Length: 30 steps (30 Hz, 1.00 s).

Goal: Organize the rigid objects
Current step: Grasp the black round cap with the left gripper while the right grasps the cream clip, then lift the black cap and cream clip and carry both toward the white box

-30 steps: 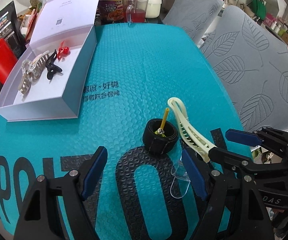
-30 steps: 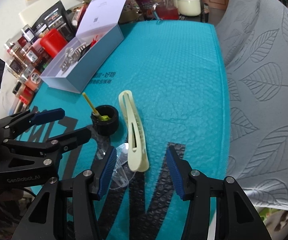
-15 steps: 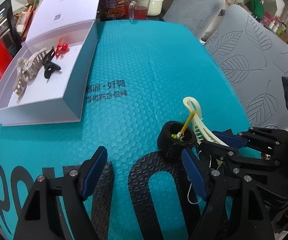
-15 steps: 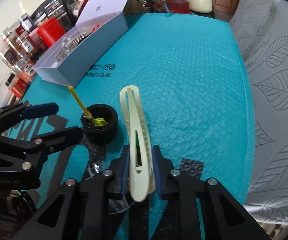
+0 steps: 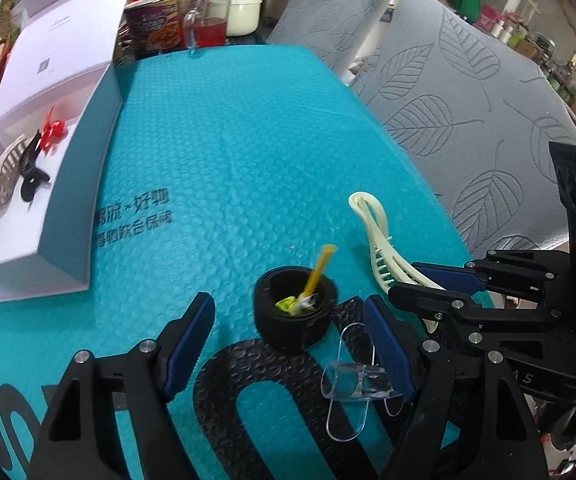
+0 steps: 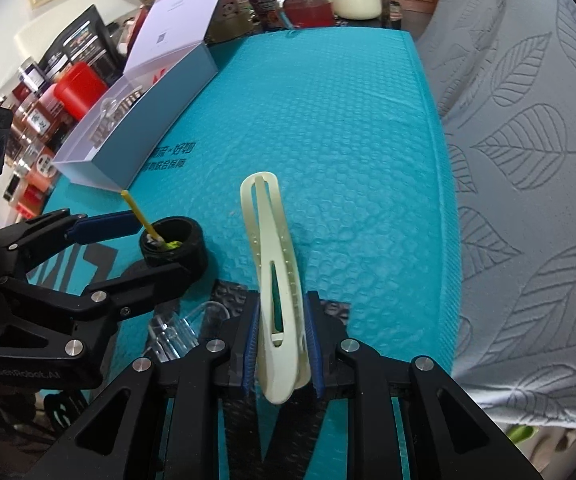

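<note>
Nearest, the right claw (image 6: 279, 350) is clamped on the wide end of the cream hair clip (image 6: 273, 280), a light, stiff, smooth plastic piece best held across its flat sides. Just left, the left claw (image 5: 288, 344) stands apart around a clear clip (image 5: 354, 384) and black ring (image 5: 294, 312) on the worktop (image 5: 227, 152). Farther off sits the open box (image 5: 67, 200) of clips.

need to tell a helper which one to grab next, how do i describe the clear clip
On the teal mat, look at its near end beside the black ring. The clear clip lies flat there; unlike the cream clip in the right gripper, it is see-through.
</note>
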Motion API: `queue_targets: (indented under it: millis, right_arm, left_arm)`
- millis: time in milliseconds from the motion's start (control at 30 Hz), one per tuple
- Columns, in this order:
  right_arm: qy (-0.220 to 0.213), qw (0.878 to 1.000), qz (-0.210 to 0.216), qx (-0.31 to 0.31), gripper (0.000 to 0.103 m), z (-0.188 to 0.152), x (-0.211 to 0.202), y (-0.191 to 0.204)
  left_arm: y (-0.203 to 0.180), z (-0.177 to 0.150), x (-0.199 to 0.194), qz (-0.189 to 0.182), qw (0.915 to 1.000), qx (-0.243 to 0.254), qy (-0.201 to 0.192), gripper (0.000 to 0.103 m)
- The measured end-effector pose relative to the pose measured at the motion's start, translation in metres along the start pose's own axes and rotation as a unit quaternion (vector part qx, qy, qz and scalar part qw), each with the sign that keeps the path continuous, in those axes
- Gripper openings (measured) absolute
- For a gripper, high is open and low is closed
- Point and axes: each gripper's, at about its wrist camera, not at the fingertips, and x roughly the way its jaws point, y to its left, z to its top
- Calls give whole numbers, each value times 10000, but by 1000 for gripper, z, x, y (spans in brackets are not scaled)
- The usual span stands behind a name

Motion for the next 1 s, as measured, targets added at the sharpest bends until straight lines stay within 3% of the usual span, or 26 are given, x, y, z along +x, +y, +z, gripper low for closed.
queue_targets:
  millis: [133,200,267,633,1000]
  right_arm:
    - [-11,10000,-34,55,21,-1,0,-2]
    - [-20,10000,-37,70,21,-1,-1,-3]
    - [-22,9999,-43,88,21,-2,-1,-3]
    - [-62,9999,-13,134,21,-4,-6,2]
    - [-307,9995,98,42,21,0,-35,13]
  left_arm:
    - [-4,-1,5,9,10000,83,-6,75]
    - [-3,-1,8,-59,10000,37,-10,52]
    - [-3,-1,8,-134,9999,-3,11,42]
    - [-8,-2,-17,-43,9995,209,-239,42]
    - [-14,4,-58,72,9986,114,-510,42]
